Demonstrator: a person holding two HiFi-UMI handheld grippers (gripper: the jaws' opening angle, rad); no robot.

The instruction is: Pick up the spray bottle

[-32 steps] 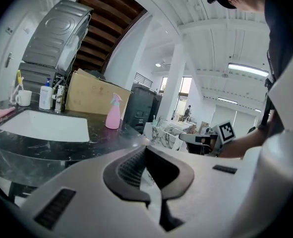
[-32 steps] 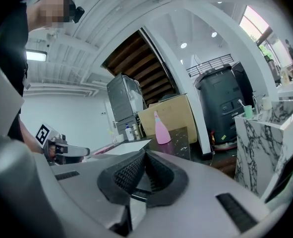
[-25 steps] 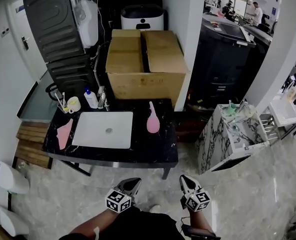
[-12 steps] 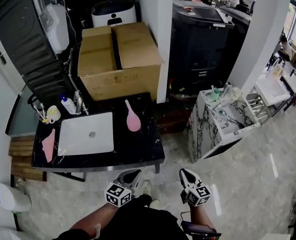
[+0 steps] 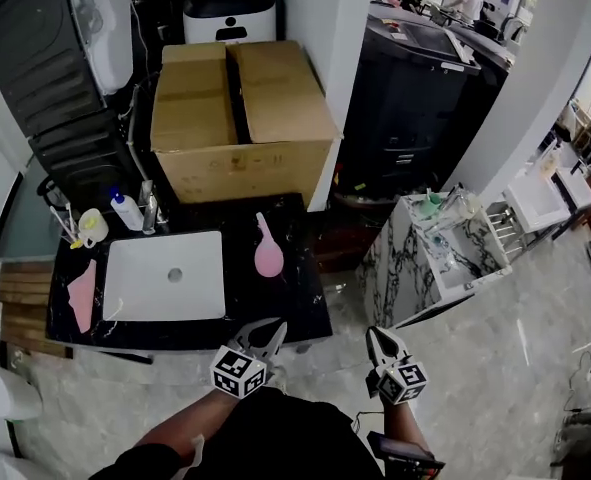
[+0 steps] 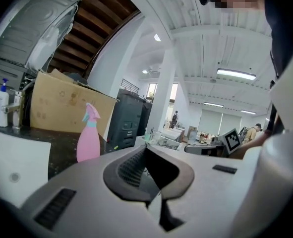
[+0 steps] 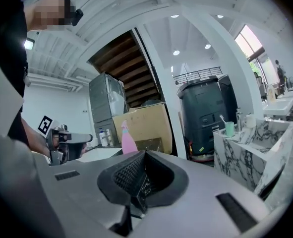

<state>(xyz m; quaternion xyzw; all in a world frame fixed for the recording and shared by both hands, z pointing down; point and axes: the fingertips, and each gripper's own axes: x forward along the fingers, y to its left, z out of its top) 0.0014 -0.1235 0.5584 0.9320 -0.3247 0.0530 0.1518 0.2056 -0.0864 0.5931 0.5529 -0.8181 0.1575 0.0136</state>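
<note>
Head view: pink bottle stands on the black counter, just right of the sink and well apart from both grippers. Left gripper and right gripper sit off the counter's near edge.

Left gripper view: jaws together, nothing held. Bottle is upright, ahead and to the left.

Right gripper view: jaws together, empty. Bottle far ahead.

Risk: arriving with the jaws closed would likely knock the tall bottle over. A grip high on the narrow neck may slip.
</note>
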